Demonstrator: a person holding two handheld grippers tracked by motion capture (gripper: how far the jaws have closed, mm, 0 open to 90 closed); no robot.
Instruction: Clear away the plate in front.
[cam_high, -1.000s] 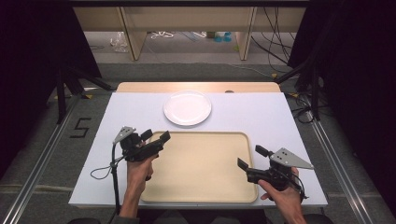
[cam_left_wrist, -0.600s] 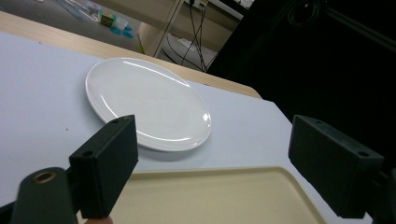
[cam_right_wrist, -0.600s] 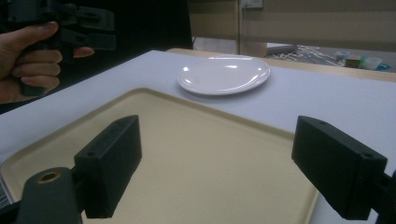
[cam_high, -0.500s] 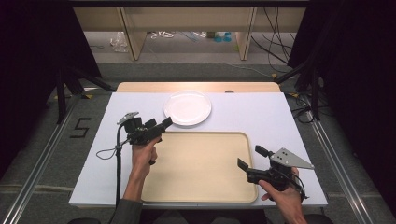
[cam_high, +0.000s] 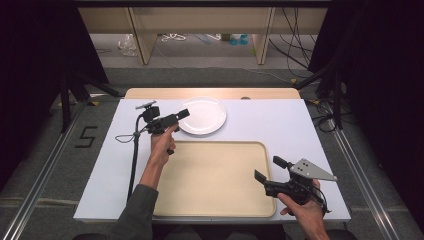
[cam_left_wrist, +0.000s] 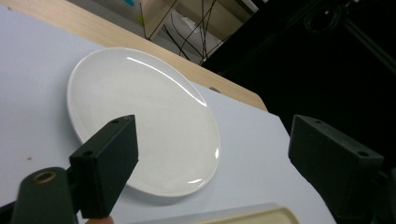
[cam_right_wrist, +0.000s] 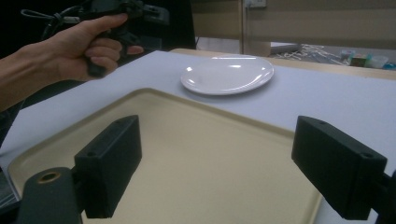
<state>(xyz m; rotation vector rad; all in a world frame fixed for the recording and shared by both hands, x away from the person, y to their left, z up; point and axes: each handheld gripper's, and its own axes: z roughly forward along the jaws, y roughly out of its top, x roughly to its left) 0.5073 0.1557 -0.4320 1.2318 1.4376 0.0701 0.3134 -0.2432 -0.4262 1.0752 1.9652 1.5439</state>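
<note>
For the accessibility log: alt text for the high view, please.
A person's left hand-held gripper, open, reaches the near-left rim of an empty white plate on a white table. The right hand-held gripper hovers open over a bare beige tray.

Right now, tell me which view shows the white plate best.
The left gripper view: the white plate lies close and large between its open fingers. The high view shows it whole but small; the right gripper view shows it low and farther off, beyond the tray.

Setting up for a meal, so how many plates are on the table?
1. A white plate lies on the far side of the table, just beyond the beige tray, with the left gripper at its near-left edge. Nothing hides another.
</note>
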